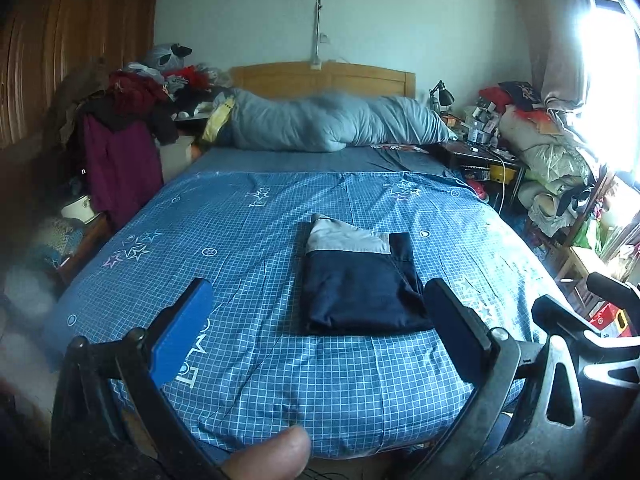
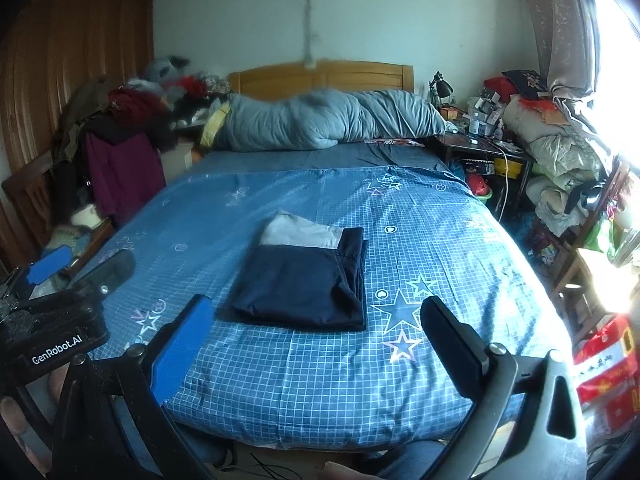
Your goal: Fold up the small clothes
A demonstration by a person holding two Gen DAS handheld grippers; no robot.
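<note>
Both grippers hang back at the foot of the bed, left gripper (image 1: pixel 316 328) and right gripper (image 2: pixel 316 340) spread wide and empty. Beyond them the dark garment (image 1: pixel 356 284) lies flat on the checked bedspread (image 1: pixel 224 232), folded into a neat rectangle. Folding looks finished; perhaps only stowing remains.

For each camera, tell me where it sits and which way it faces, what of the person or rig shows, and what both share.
Left wrist: sits on the left gripper at the bed's foot, facing the headboard; its open fingers, a fingertip and the right gripper's edge show.
Right wrist: sits on the right gripper, facing likewise; its open fingers and the left gripper at left show.
Shared: the folded garment on the checked bedspread, untouched.
</note>
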